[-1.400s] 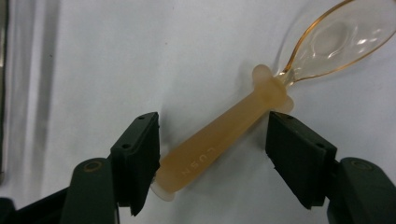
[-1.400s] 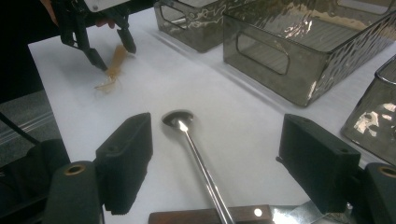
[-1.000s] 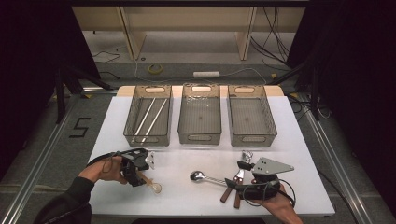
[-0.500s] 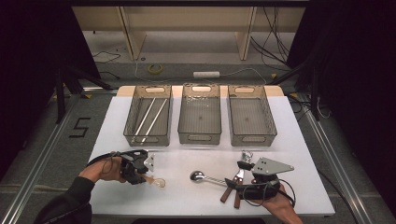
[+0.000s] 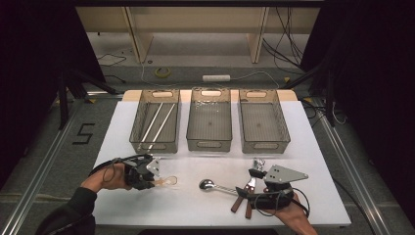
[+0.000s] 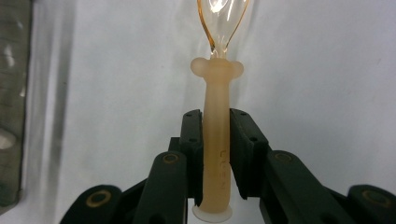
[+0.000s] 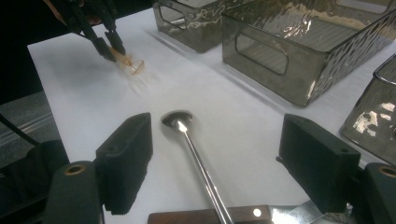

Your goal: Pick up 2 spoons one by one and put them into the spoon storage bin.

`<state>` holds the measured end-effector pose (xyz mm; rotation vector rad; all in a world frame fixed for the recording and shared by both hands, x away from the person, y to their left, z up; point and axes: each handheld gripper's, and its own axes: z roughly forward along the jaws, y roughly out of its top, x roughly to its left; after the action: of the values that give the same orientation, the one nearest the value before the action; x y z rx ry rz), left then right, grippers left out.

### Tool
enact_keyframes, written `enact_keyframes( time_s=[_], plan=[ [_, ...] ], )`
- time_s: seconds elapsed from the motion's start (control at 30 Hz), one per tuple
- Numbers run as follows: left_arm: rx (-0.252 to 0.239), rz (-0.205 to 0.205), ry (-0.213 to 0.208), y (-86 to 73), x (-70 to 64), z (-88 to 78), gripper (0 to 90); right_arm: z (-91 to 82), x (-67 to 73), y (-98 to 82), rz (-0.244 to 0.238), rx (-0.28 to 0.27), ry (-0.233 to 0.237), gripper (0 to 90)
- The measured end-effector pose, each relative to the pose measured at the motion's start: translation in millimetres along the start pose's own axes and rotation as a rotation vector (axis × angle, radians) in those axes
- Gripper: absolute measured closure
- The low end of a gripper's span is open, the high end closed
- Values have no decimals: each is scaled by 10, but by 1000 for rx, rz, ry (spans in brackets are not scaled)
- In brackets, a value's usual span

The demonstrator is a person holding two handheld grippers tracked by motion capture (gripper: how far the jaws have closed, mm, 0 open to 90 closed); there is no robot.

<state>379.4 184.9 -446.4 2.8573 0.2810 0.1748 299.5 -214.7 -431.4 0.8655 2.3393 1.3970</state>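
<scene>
Translucent amber spoon [image 6: 217,140] is lying on the white table [image 5: 313,142] at the front left, its handle now sitting between the jaws of the left gripper [image 6: 215,158]. Those jaws have just been closing and are now pressing on the handle from both sides; a second ago they were standing wider around it. The spoon's clear bowl is pointing away from the gripper, toward the table's middle.

The right gripper [image 7: 219,163] is resting at the front right with its jaws wide apart and holding nothing. A metal spoon [image 7: 194,149] is lying between them, beside what are probably wooden-handled knives [image 5: 240,200].

Three smoky transparent bins are standing in a row at the back. The left bin [image 5: 138,128] is holding two long pale sticks, possibly chopsticks [image 5: 157,122]; the middle bin [image 5: 209,144] and right bin [image 5: 264,145] are holding nothing visible.

Beyond the table, cables and a roll of tape [image 5: 163,72] are lying on the grey floor, with dark curtains on both sides.
</scene>
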Motion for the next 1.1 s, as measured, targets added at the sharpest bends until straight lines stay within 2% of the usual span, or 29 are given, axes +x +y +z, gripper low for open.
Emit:
enact_keyframes(
  time_s=[0.3, 0.47, 0.6, 0.7, 1.1],
  plan=[
    [-104, -109, 35, 174, 7, -171, 756, 0, 2, 1, 1, 0, -1, 268],
    [-158, -189, 54, 309, 16, -265, 755, -3, 0, 1, -2, -1, 0, 268],
    [-203, -231, 74, 418, 38, -332, 756, -5, 2, 2, -1, -1, -1, 268],
    [-250, -277, 83, 500, 47, -360, 756, -5, 1, 2, -2, -1, -1, 268],
    [-390, -399, 131, 749, 136, -406, 756, -14, 7, 4, 4, -4, -4, 268]
  ],
)
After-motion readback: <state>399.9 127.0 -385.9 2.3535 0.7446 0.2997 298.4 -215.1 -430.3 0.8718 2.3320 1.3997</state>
